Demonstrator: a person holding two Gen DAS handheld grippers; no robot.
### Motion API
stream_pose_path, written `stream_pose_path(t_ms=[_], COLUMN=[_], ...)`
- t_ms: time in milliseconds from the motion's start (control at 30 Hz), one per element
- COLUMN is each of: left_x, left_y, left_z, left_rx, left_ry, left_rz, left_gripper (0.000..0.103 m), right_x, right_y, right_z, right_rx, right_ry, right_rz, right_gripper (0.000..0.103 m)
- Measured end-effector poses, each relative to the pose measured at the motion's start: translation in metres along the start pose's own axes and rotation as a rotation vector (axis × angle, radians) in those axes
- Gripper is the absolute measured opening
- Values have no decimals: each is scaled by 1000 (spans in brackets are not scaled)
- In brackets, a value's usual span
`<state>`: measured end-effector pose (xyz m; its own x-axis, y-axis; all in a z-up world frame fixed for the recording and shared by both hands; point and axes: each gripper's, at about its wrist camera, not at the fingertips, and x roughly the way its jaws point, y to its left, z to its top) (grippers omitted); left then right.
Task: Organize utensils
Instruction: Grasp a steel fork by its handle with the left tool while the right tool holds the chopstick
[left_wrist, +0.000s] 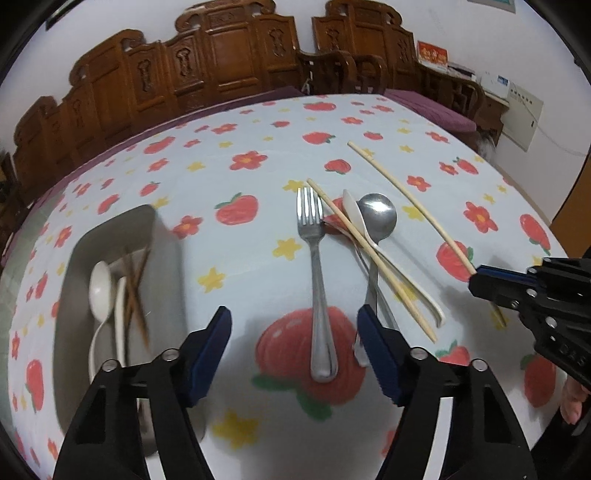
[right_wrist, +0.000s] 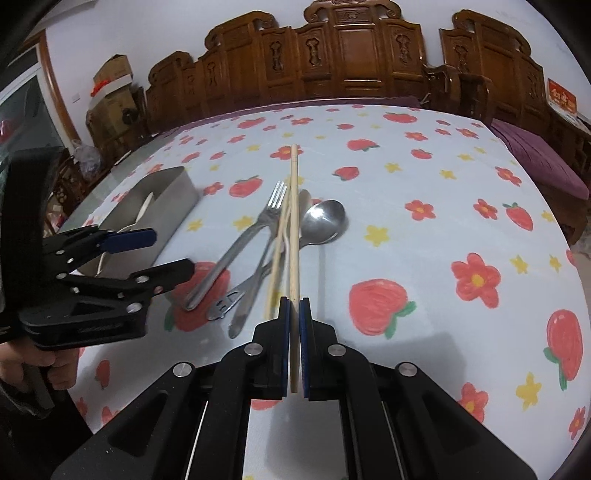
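A: Right gripper (right_wrist: 294, 345)?
B: Clamped on a chopstick (right_wrist: 294, 221) that runs straight ahead from its pads

A: Left gripper (left_wrist: 295, 347)?
B: Jaws spread wide, gripping nothing; the fork (left_wrist: 317, 280) lies between them, the tray (left_wrist: 162, 258) to its left, and spoons (left_wrist: 376, 216) with another chopstick (left_wrist: 369, 254) ahead-right
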<state>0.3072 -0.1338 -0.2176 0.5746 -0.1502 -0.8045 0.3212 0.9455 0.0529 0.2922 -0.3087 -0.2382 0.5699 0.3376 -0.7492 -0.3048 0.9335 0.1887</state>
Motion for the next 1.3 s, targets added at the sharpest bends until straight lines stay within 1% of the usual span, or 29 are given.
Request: stream_pose_path(t_ms=[67,167,333,367,433,500,533,633,700,733,767,800,867,1033,1233,1300], left_x=[11,26,45,48,51,53,54,57,56,55,54,53,51,34,8,0], left_y=[-3,-5,-3,-3,-3,-4,-3,-2,0,0,0,-1,-1,2,8,9], left_z=[6,15,27,28,30,31,30,28,26,25,24,23,20,11,6,5], left_rx=[5,6,-29,-35,-41,-42,-43,-51,-57,-60,-59,-54,-43,-52,-66,-61], left_ry=[17,35,66,71,75,80,85,100,98,99,101,104,110,105,66,52], left_rz=[-4,-5,-11,-14,-16,-16,-16,1,-4,-8,-18,-18,4,-8,-16,-18], left_gripper=[58,56,46,43,41,37,33,32,28,23,11,8,7,7,7,7], right_x=[-1,0,1,1,1,1,2,2,2,2,2,2,2,2,-6,-8], right_y=[-2,-4,-4,-4,-5,-5,-5,-3,-2,-1,-1,0,1,6,17,22], right_z=[0,0,0,0,0,0,0,-1,-1,-1,-2,-2,-2,-2,3,6], right_rx=[7,20,23,24,27,29,29,27,25,23,22,21,19,8,1,-1], right_ry=[-3,-4,-3,-2,-3,-1,0,2,3,4,6,6,5,5,-8,1], right_rz=[0,2,9,9,12,13,14,15,16,16,16,16,16,14,21,37], right_gripper=[6,6,6,6,6,6,6,6,6,6,6,6,6,6,6,6])
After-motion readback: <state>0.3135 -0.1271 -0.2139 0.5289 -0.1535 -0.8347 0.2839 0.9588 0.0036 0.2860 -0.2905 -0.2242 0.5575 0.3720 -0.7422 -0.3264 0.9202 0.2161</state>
